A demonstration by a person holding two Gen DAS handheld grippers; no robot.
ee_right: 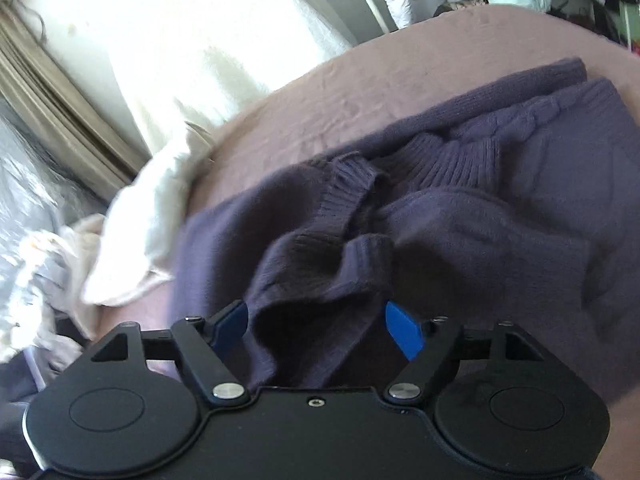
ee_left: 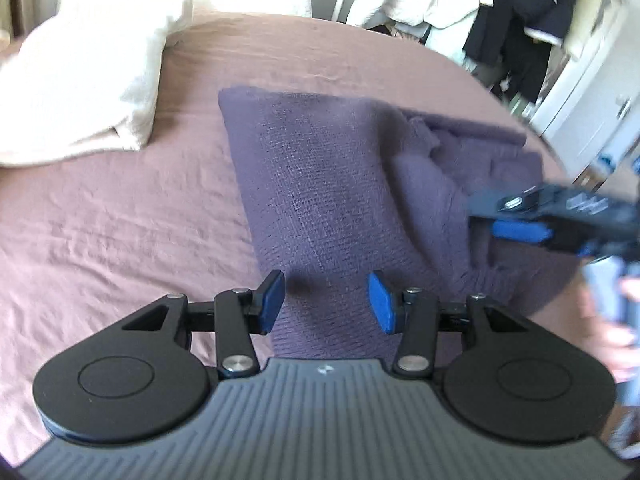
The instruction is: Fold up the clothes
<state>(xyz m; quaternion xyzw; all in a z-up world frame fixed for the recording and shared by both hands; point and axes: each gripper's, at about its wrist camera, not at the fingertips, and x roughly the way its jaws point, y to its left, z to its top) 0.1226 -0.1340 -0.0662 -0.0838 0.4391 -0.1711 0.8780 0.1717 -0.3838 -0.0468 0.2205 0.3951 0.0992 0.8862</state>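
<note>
A dark purple knit sweater (ee_left: 320,184) lies partly folded on the mauve bedsheet (ee_left: 100,220). My left gripper (ee_left: 326,300) is open and empty, hovering just above the sweater's near edge. My right gripper shows in the left wrist view (ee_left: 508,220) low over the sweater's bunched right side. In the right wrist view the right gripper (ee_right: 316,330) is open, its blue pads either side of a raised fold of the sweater (ee_right: 440,208). The ribbed cuffs and hem (ee_right: 460,152) lie crumpled ahead of it.
A white fluffy blanket (ee_left: 80,80) lies on the bed's far left, also in the right wrist view (ee_right: 168,120). Clothes hang at the back right (ee_left: 520,12). A white door (ee_left: 592,112) stands right. Light clothes lie in a pile beside the bed (ee_right: 36,260).
</note>
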